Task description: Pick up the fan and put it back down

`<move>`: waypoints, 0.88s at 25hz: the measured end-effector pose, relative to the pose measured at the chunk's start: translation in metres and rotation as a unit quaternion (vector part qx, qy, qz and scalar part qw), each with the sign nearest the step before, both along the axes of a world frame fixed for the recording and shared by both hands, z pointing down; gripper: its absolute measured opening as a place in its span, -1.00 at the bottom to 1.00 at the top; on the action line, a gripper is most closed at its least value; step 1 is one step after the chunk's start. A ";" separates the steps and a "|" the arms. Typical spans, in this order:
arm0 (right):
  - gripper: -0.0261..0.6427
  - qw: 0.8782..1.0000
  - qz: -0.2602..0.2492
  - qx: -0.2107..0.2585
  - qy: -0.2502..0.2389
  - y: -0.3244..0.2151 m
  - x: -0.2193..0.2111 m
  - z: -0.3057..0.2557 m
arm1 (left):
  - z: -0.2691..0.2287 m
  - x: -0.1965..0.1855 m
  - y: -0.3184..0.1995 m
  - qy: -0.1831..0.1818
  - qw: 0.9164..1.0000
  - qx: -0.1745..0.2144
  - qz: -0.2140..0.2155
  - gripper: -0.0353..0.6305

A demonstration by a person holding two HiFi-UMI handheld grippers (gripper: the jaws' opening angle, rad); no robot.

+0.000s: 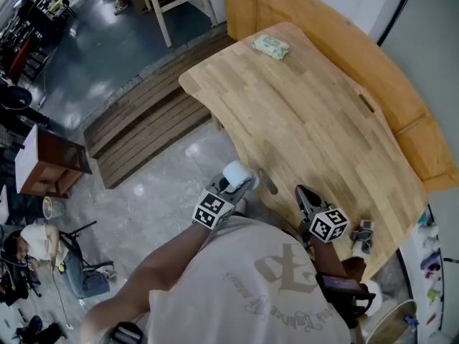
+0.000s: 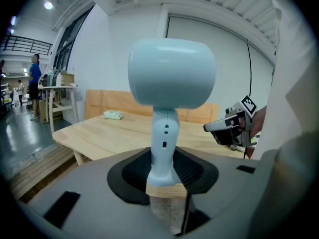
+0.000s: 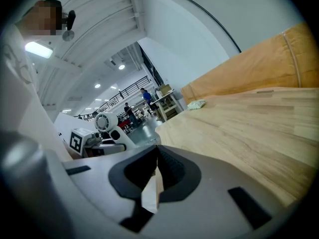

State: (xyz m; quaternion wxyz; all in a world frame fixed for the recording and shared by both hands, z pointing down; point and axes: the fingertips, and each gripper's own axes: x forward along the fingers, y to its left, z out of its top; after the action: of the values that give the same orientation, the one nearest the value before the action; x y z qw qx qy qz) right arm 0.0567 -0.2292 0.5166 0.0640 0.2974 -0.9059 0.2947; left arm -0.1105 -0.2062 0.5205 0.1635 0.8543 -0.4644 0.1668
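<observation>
Head view: your left tool (image 1: 231, 189) carries the fan (image 1: 237, 171) in the air just beside the tabletop (image 1: 315, 113), at its 7 o'clock edge. The lift looks done, and putting it back comes next. Your shoulder hides the fan's stem here.

Left gripper view: the jaws are clamped on the fan's stem, head upright at 12 o'clock, with the right tool (image 2: 222, 128) at 3 o'clock. The base is hidden, so bring the fan over the wood, lower it level, then release.

Right gripper view: this tool's jaws are together with nothing between them. The fan shows small at 9 o'clock.
</observation>
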 end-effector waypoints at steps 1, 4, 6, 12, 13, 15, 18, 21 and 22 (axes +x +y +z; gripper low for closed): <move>-0.88 1.000 -0.001 0.000 0.000 0.000 -0.001 0.000 | 0.001 -0.001 0.000 0.000 1.000 0.000 -0.002 -0.46; -0.88 1.000 -0.002 -0.001 0.003 0.000 -0.004 0.000 | 0.000 -0.005 0.001 -0.004 1.000 0.000 -0.004 -0.46; -0.88 1.000 -0.002 -0.001 0.004 -0.001 -0.008 0.000 | 0.004 -0.011 0.001 -0.013 1.000 -0.003 -0.004 -0.46; -0.88 1.000 -0.006 -0.003 0.012 -0.004 -0.020 0.001 | 0.017 -0.026 -0.003 -0.023 1.000 -0.013 -0.010 -0.46; -0.88 1.000 -0.005 -0.003 0.013 -0.005 -0.021 0.001 | 0.019 -0.028 -0.004 -0.022 1.000 -0.015 -0.010 -0.46; -0.88 1.000 -0.003 -0.004 0.016 -0.008 -0.025 0.002 | 0.020 -0.031 -0.008 -0.019 1.000 -0.019 -0.009 -0.46; -0.88 1.000 0.003 -0.008 0.021 -0.011 -0.029 0.003 | 0.027 -0.037 -0.015 -0.024 0.999 -0.025 -0.004 -0.46; -0.88 1.000 0.009 -0.012 0.026 -0.010 -0.031 0.004 | 0.037 -0.042 -0.021 -0.026 0.999 -0.027 0.000 -0.46; -0.88 0.999 0.010 -0.013 0.029 -0.011 -0.031 0.004 | 0.040 -0.044 -0.023 -0.027 0.999 -0.028 0.001 -0.46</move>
State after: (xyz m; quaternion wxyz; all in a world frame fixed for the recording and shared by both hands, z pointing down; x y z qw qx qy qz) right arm 0.0256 -0.2400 0.5207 0.0906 0.3138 -0.8969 0.2981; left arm -0.1543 -0.2296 0.5605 0.1746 0.8451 -0.4629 0.2025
